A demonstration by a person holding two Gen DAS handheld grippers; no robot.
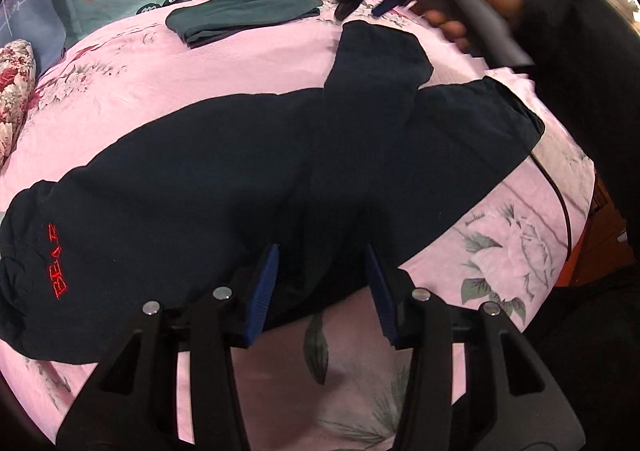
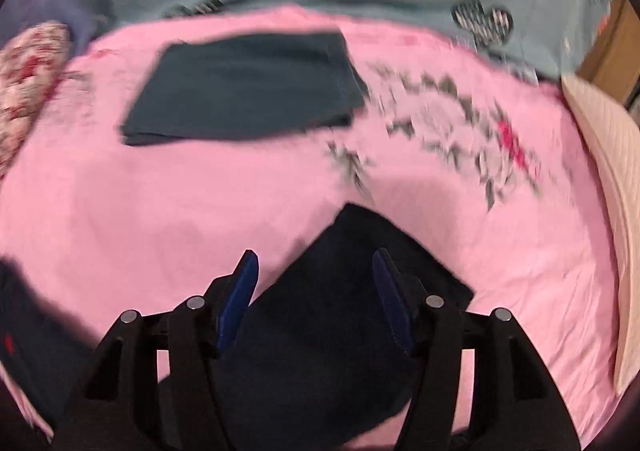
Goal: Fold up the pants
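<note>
Left wrist view has the dark pants [image 1: 248, 171] spread across the pink bed [image 1: 520, 251], one leg askew (logo end at left). Both grippers, left gripper [image 1: 320, 291] and right gripper [image 2: 316, 299], hover with jaws open, empty; pinch the stray leg's hem squarely before aligning it.

The light is soft and even, indoor, with only weak shadows on the pink sheet [image 1: 248, 63]. The left wrist view is sharp; the right wrist view is smeared by motion blur. Both bend strongly at the edges, with dark round corners
</note>
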